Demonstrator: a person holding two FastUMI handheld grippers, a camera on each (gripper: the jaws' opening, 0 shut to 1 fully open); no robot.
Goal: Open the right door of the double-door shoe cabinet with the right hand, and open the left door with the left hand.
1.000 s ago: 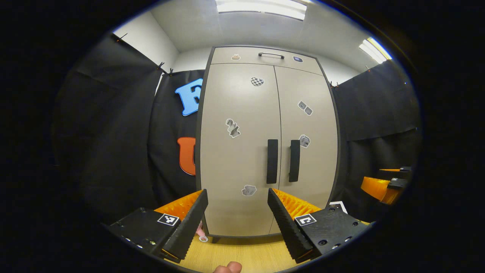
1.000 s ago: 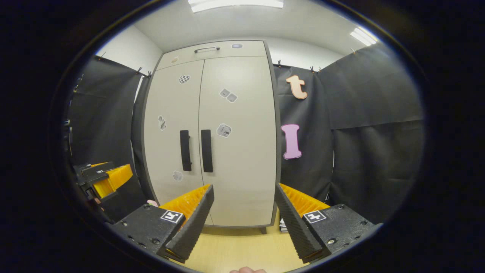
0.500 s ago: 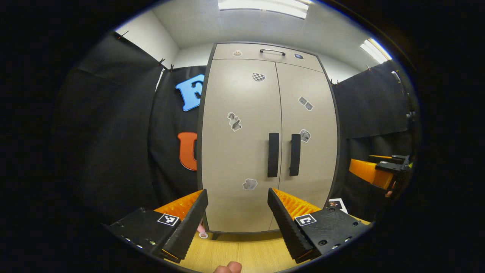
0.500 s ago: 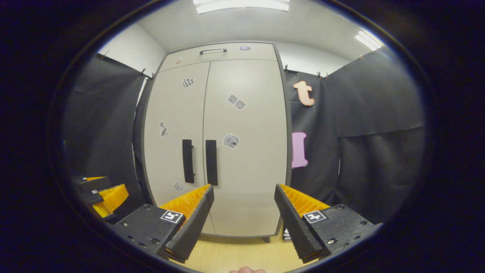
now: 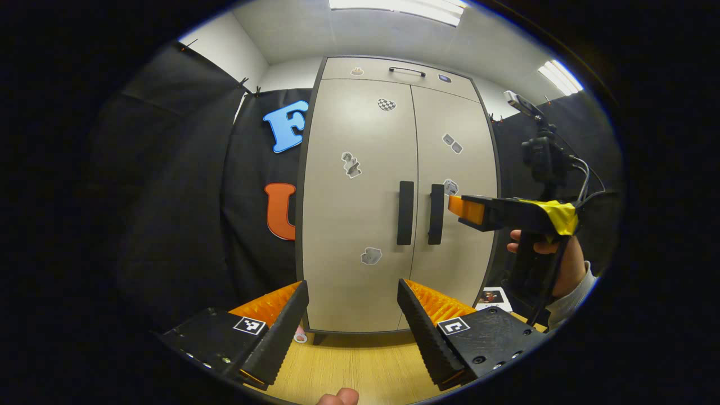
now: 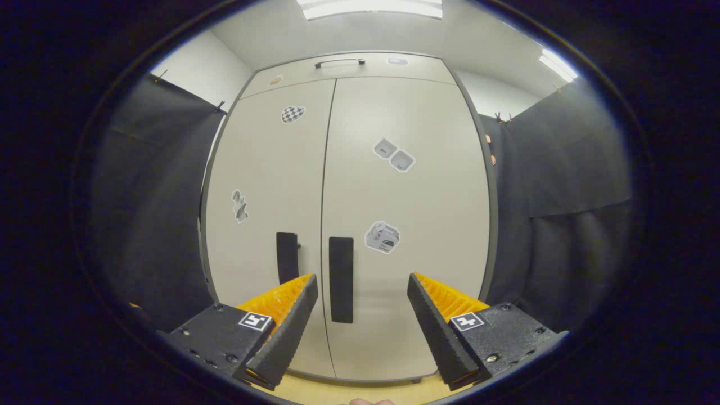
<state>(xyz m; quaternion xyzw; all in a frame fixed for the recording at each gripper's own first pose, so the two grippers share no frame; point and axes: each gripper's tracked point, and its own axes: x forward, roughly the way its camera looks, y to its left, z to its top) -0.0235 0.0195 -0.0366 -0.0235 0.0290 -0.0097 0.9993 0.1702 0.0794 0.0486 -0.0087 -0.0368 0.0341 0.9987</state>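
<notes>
While both doors (image 5: 360, 185) stood shut, in the left gripper view found the left gripper (image 5: 353, 320) low and well back from the cabinet (image 5: 450, 264), fingers apart and empty. Noted the left handle (image 5: 404, 212) and right handle (image 5: 436, 214) just beside each other at the centre seam. Observed the right gripper (image 5: 458, 207), held in a hand (image 5: 554, 261), now near the right handle though apart from it, where half a second before it hung low at the far edge; spread of its fingers not determinable from this side.

In the right gripper view, recorded the right gripper (image 6: 363, 320) with fingers apart, nothing between them. Found the cabinet much larger than a second earlier, with the right handle (image 6: 341, 279) just inside the left finger (image 6: 292, 323). Judged the approach to the right door nearly done, grasp not yet made; left door untouched.
</notes>
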